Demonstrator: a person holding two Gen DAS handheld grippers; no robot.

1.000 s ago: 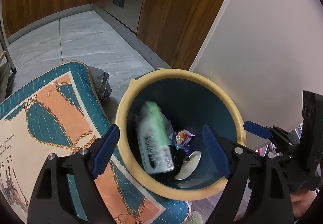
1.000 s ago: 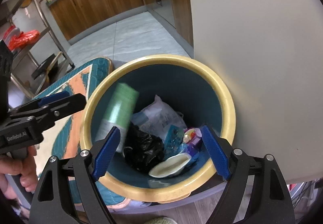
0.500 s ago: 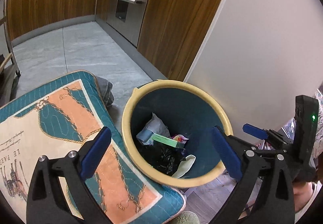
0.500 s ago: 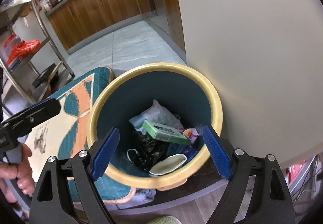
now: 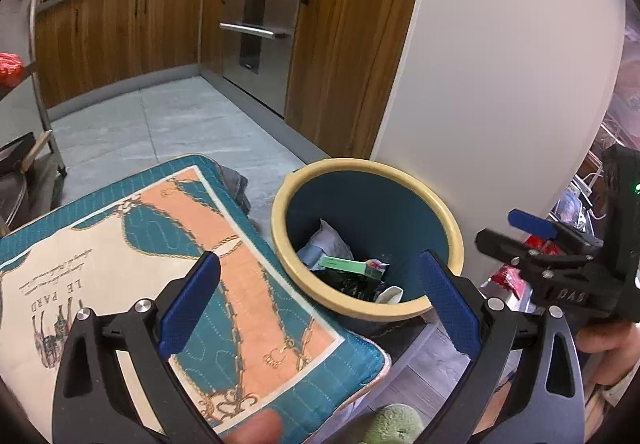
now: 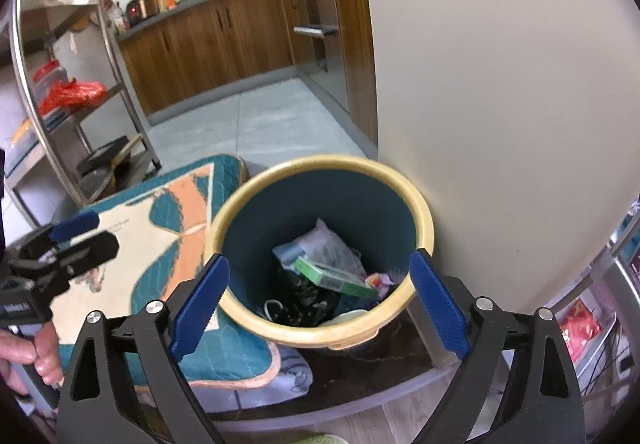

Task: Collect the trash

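- Kitchen floor [image 5: 168, 123] and wooden cabinets [image 5: 120, 31] are lying behind.
- Left gripper [image 5: 320, 296] fingers are standing spread wide, holding nothing.
- Right gripper [image 6: 320, 300] jaws are opening, nothing between them.
- Green box [image 6: 334, 278] is resting among trash inside the yellow-rimmed bin [image 6: 256, 199], beside the patterned cushion [image 5: 120, 264].

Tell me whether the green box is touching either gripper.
Apart. The right wrist view shows the green box lying inside the bin, well below the right gripper, whose opening jaws hold nothing.

Both grippers, left gripper [image 5: 318, 300] and right gripper [image 6: 320, 300], have black frames, silver screws and ribbed blue fingers [image 5: 190, 300]; one shows a green light.
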